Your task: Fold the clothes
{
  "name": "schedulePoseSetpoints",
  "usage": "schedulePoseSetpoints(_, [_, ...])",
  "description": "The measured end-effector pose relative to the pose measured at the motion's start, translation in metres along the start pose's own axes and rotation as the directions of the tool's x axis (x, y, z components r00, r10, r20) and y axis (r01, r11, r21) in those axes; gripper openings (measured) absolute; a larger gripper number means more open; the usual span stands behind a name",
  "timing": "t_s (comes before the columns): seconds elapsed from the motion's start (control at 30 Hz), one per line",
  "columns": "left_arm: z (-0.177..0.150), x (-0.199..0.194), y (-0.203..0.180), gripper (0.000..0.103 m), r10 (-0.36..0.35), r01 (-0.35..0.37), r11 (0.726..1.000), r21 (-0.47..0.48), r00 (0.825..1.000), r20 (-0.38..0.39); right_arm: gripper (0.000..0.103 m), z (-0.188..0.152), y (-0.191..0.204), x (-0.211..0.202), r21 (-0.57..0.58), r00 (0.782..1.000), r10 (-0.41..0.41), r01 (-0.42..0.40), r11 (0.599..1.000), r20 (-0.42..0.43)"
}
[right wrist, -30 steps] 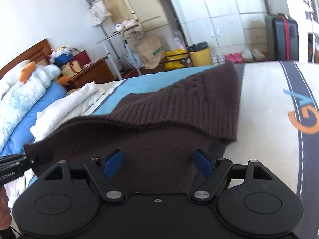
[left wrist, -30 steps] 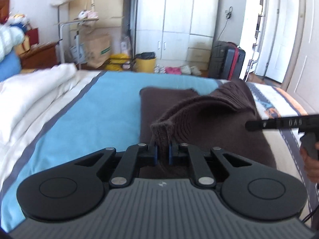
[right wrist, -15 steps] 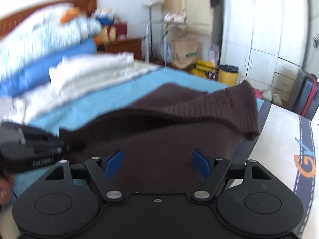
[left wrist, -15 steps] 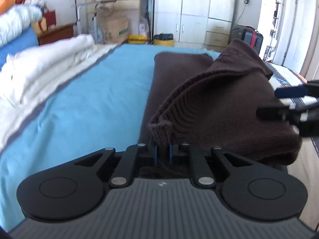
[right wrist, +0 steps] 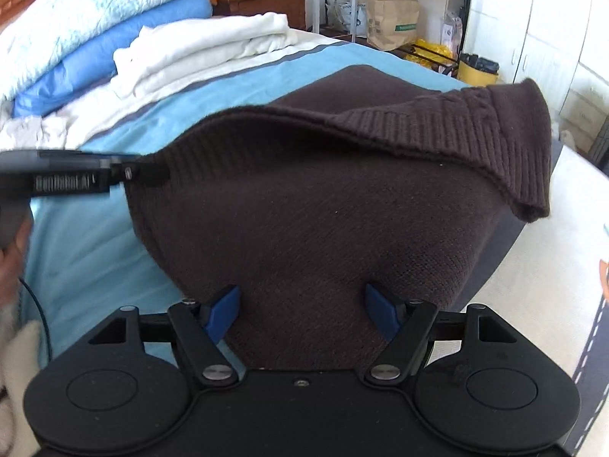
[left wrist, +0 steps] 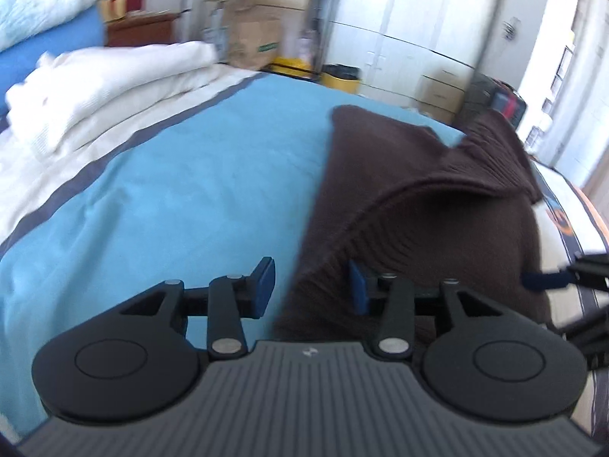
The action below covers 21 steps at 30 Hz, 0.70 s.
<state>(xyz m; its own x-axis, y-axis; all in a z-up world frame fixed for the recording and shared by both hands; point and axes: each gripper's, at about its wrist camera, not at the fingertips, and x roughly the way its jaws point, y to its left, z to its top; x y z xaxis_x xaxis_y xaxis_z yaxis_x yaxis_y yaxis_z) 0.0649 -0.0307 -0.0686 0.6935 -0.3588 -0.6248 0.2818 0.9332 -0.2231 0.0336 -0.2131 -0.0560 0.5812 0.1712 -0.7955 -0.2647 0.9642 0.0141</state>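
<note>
L gripper [left wrist: 312, 285]: blue pads spread wide, gripping nothing; brown sweater [left wrist: 415, 205] edge lies btwn them, right pad against the knit. R gripper [right wrist: 302, 312]: pads also wide apart, sweater body draped in the gap, not pinched. Sweater sits on blue bedsheet [left wrist: 190, 198], ribbed hem folded over on top. White duvet [right wrist: 205, 45] folded well to the left.

Bed [right wrist: 114, 236] — brown sweater [right wrist: 323, 209], white blankets [right wrist: 198, 49].
</note>
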Motion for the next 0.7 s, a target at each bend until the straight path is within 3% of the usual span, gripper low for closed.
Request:
schedulePoseSetpoints(0.07, [0.003,-0.001,0.006,0.041,-0.013,0.013,1.0,-0.026,1.0,0.007,0.077,0.002,0.004,-0.005,-0.03,1.0,-0.015,0.016,0.999,0.017])
schedulePoseSetpoints(0.17, [0.013,-0.003,0.001,0.041,-0.078,0.078,0.997,0.02,0.997,0.007,0.067,0.003,0.001,-0.031,-0.071,0.994,-0.006,0.014,0.997,0.108])
schedulePoseSetpoints(0.27, [0.034,-0.01,-0.011,0.041,-0.122,0.114,0.984,0.137,0.991,0.052,0.068,0.006,-0.027,-0.058,0.049,0.978,0.038,-0.049,0.998,0.206])
schedulePoseSetpoints(0.37, [0.049,0.006,-0.025,0.042,-0.198,0.191,0.962,0.197,0.98,0.015,0.07,0.005,-0.067,-0.07,0.238,0.953,0.078,-0.151,0.959,0.293])
schedulePoseSetpoints(0.5, [0.068,0.027,-0.045,0.042,-0.295,0.296,0.917,0.267,0.954,-0.047,0.073,-0.007,-0.122,-0.053,0.51,0.936,0.084,-0.26,0.82,0.342])
schedulePoseSetpoints(0.63, [0.067,0.064,-0.066,0.046,-0.293,0.309,0.904,0.296,0.951,-0.1,0.081,-0.024,-0.166,-0.016,0.699,0.914,0.114,-0.374,0.609,0.389])
schedulePoseSetpoints(0.7, [0.066,0.078,-0.082,0.046,-0.236,0.276,0.895,0.351,0.96,-0.153,0.083,-0.035,-0.18,0.008,0.752,0.896,0.158,-0.436,0.494,0.415])
